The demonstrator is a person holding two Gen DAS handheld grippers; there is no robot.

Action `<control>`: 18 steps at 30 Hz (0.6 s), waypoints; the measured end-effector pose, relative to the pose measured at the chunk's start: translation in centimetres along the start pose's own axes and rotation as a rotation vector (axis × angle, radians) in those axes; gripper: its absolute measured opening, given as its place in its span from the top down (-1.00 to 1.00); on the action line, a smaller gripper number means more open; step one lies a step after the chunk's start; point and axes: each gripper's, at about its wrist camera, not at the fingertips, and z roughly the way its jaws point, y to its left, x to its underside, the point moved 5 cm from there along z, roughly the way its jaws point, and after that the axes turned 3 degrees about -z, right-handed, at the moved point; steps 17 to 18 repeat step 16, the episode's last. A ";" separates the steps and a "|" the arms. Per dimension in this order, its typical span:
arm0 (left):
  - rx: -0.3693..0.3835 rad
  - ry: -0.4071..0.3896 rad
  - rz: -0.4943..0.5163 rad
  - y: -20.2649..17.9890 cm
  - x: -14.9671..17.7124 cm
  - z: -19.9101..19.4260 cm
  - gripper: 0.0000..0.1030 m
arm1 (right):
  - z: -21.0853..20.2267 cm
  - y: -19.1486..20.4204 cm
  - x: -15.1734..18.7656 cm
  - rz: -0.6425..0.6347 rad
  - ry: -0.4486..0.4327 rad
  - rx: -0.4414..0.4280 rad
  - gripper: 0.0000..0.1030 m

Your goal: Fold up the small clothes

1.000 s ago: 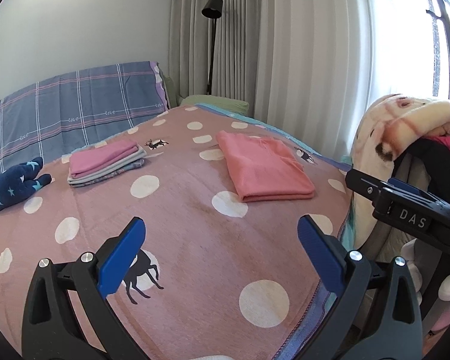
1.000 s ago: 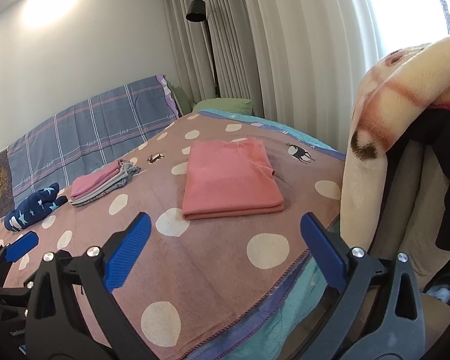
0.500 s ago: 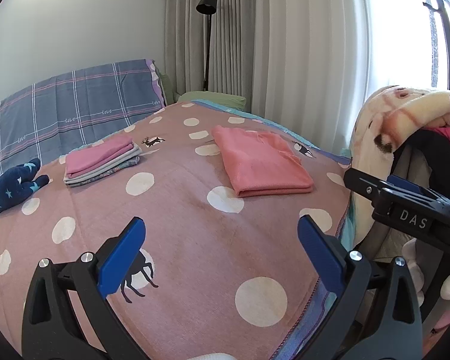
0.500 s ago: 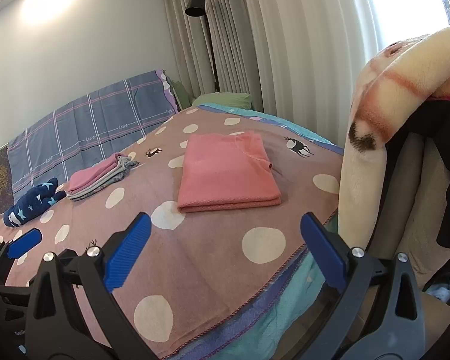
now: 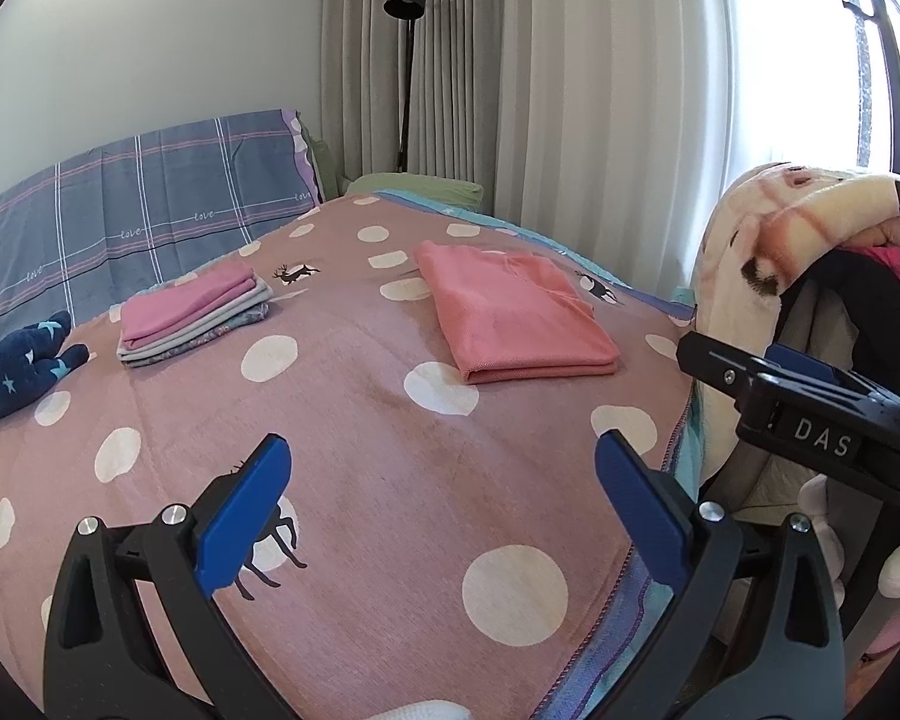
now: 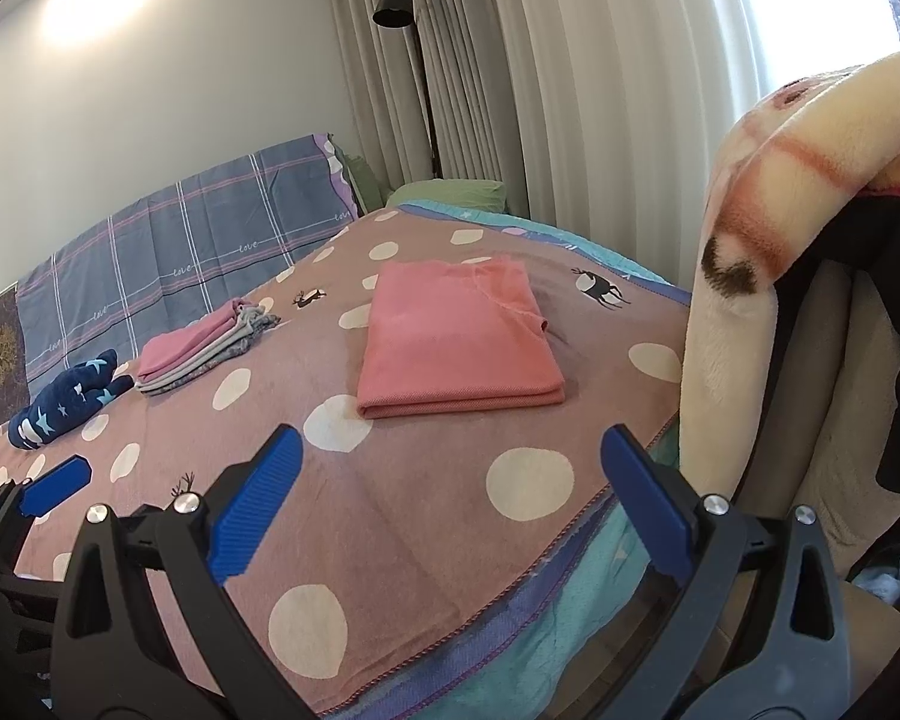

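Note:
A folded salmon-pink garment (image 5: 519, 315) lies flat on the pink polka-dot bedspread (image 5: 354, 420), right of centre; it also shows in the right wrist view (image 6: 456, 339). A small stack of folded clothes (image 5: 195, 312), pink on top, sits further left, also in the right wrist view (image 6: 201, 348). My left gripper (image 5: 441, 495) is open and empty, well short of the garment. My right gripper (image 6: 450, 492) is open and empty over the bed's near edge. The right gripper's side shows in the left wrist view (image 5: 810, 420).
A navy star-patterned plush (image 5: 21, 369) lies at the left. A cream fleece blanket (image 6: 780, 228) hangs over a chair at the right, close to the bed edge. A plaid blue cover (image 5: 138, 210), a floor lamp (image 5: 405, 60) and curtains stand behind.
Both grippers have drawn back and tilted slightly; the bed and folded clothes have shifted a little lower and nearer in view. Nothing on the bed has moved. Both stay open.

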 end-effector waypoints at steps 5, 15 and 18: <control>0.004 0.004 -0.001 0.0 0.0 0.0 -0.97 | 0.2 0.1 0.1 -0.003 0.007 0.001 -0.96; 0.015 0.031 -0.002 0.1 0.5 0.5 -0.97 | 0.5 0.3 0.5 -0.013 0.038 0.011 -0.96; 0.015 0.032 -0.002 0.2 0.5 0.5 -0.97 | 0.6 0.3 0.6 -0.012 0.042 0.011 -0.96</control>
